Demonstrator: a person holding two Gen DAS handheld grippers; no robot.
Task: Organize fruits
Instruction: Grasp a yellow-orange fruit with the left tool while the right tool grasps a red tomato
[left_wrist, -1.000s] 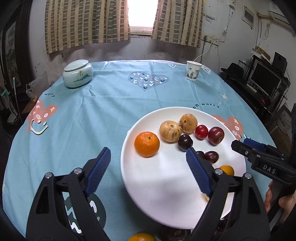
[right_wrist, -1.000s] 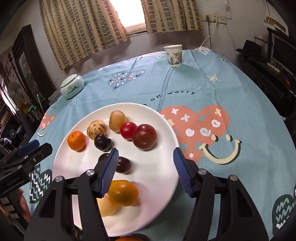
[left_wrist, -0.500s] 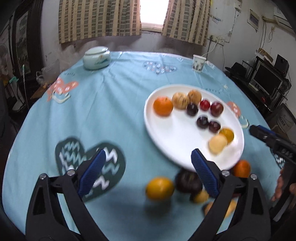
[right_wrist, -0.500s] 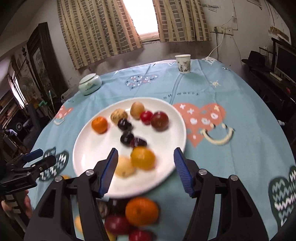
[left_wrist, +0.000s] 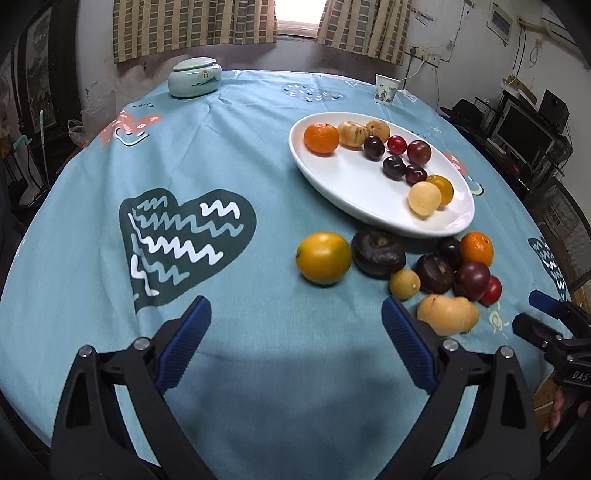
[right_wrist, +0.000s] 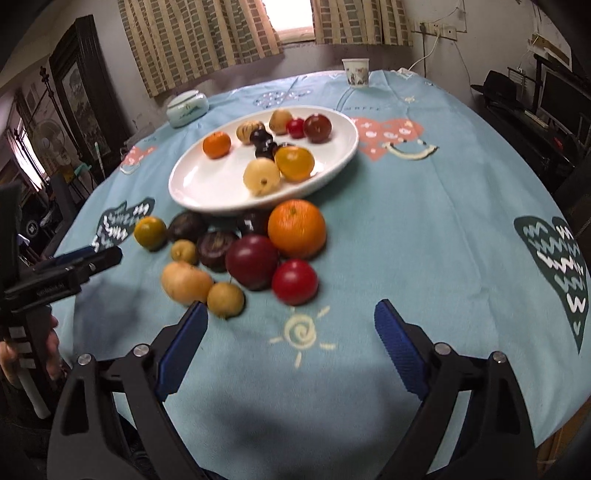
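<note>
- Both tools stand spread and empty: left gripper (left_wrist: 295, 343) at the bottom of the left wrist view, right gripper (right_wrist: 291, 336) at the bottom of the right wrist view, each hovering over bare blue tablecloth (left_wrist: 221, 147).
- Loose fruit lies in a cluster right of centre in the left view, just below the white plate (left_wrist: 354, 184), which already carries several pieces in the upper right.
- Nearest the left gripper is a yellow-orange citrus (left_wrist: 323, 257), touching a dark brown wrinkled fruit (left_wrist: 377, 253) beside it.
- In the right view, a red tomato (right_wrist: 294, 281) sits just above the right gripper, touching a dark plum (right_wrist: 252, 261); a large orange (right_wrist: 296, 228) lies behind them.
- Handling, as a judgement: the citrus should be firm and fairly light, and it will roll. Pinch it across its widest middle.
- The tomato and plum look smooth and soft-skinned, so a gentle squeeze at the equator seems wise; hard pressure may bruise or split them.
- Packed neighbours may get nudged and roll, so outer pieces look easiest.
</note>
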